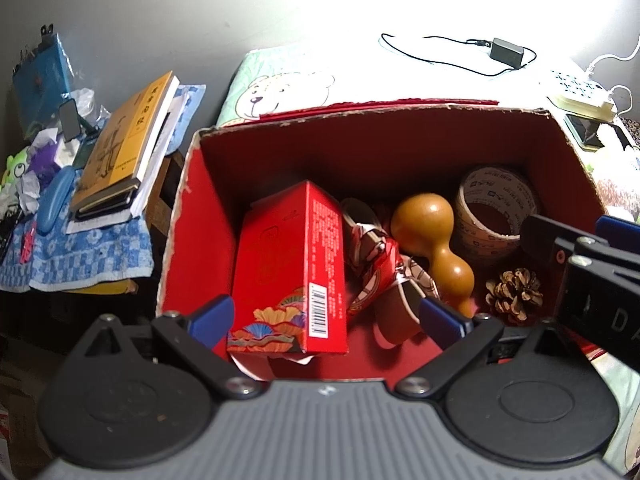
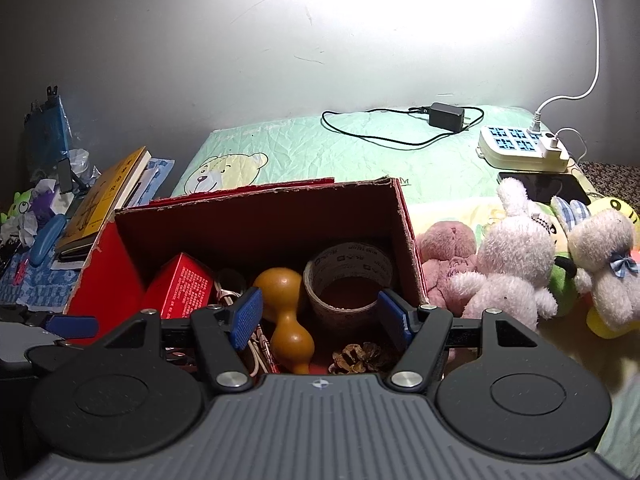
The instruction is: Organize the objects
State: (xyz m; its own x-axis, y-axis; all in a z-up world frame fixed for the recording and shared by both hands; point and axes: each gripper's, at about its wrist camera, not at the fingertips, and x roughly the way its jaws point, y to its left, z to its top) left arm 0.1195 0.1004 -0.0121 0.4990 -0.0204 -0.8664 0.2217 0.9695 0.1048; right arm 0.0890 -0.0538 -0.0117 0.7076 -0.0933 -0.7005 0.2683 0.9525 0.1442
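Note:
A big red cardboard box (image 1: 188, 208) stands open on the bed. Inside it are a small red carton (image 1: 288, 264), a tan gourd (image 1: 432, 232), a roll of tape (image 1: 496, 208), a pinecone (image 1: 514, 294) and a red-and-white patterned bundle (image 1: 376, 264). My left gripper (image 1: 328, 320) hovers open at the box's near edge, above the carton and gripping nothing. My right gripper (image 2: 320, 316) is open too, over the box's (image 2: 260, 216) right half. The gourd (image 2: 284, 304), tape (image 2: 348, 276) and pinecone (image 2: 356, 356) lie beyond its fingers, the carton (image 2: 180, 284) to its left.
Several plush toys (image 2: 504, 264) lie on the bed right of the box. Behind them are a power strip (image 2: 520, 148), a phone (image 2: 540, 186) and a black charger (image 2: 446, 116) with its cable. Left of the bed, stacked books (image 1: 120, 152) rest on a cluttered blue-check cloth (image 1: 92, 256).

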